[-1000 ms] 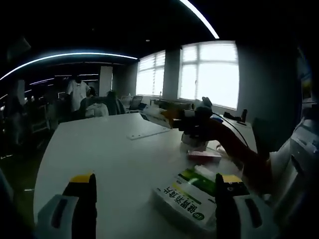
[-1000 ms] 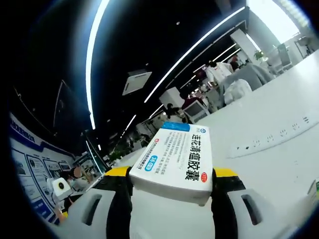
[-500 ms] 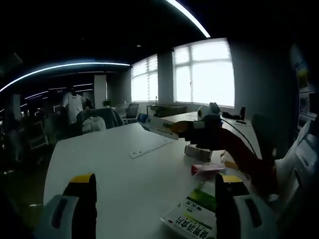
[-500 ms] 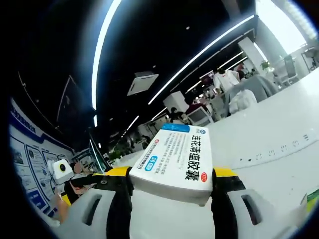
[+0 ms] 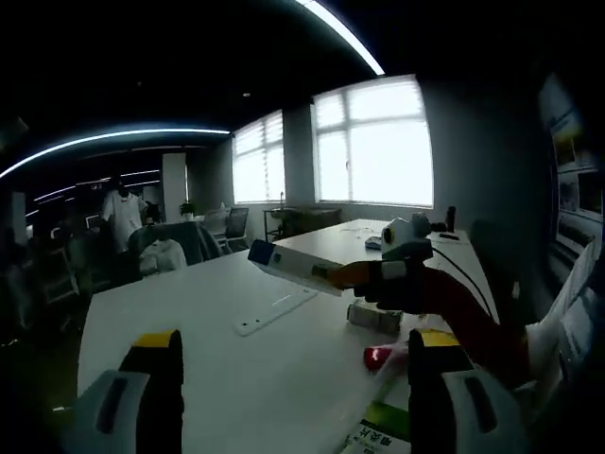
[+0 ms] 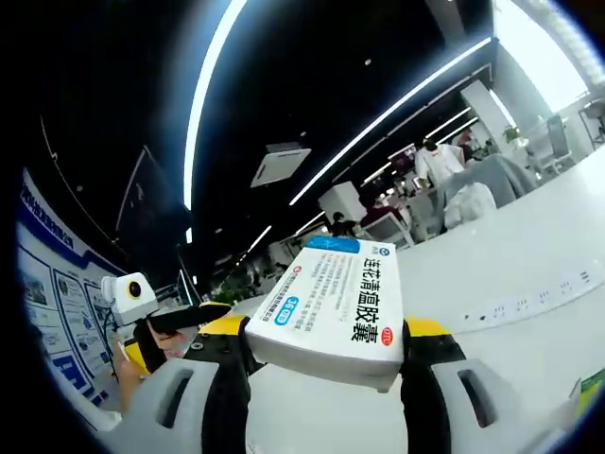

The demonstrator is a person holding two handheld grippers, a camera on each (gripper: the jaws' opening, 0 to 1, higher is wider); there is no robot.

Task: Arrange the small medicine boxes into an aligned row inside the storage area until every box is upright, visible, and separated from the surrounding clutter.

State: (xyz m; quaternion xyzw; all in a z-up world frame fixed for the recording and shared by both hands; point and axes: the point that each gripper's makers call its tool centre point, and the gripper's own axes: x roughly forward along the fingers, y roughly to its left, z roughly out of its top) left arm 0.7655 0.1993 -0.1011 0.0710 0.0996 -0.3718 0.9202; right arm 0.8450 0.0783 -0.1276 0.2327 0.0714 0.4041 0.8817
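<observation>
The right gripper (image 6: 321, 355) clamps the white medicine box (image 6: 333, 310) crosswise between its jaws, while the left gripper (image 5: 295, 374), jaws wide and empty, has a green box (image 5: 383, 430) at five o'clock

Readable print on one box only.
Large dark Chinese characters 连花清瘟胶囊 down the face of the white, blue-topped cardboard medicine box (image 6: 333, 317), beside a small red oval mark; smaller columns too fine to read. Print on the green-and-white box corner (image 5: 378, 433) and blue wall posters (image 6: 57, 312) blurred, illegible.
</observation>
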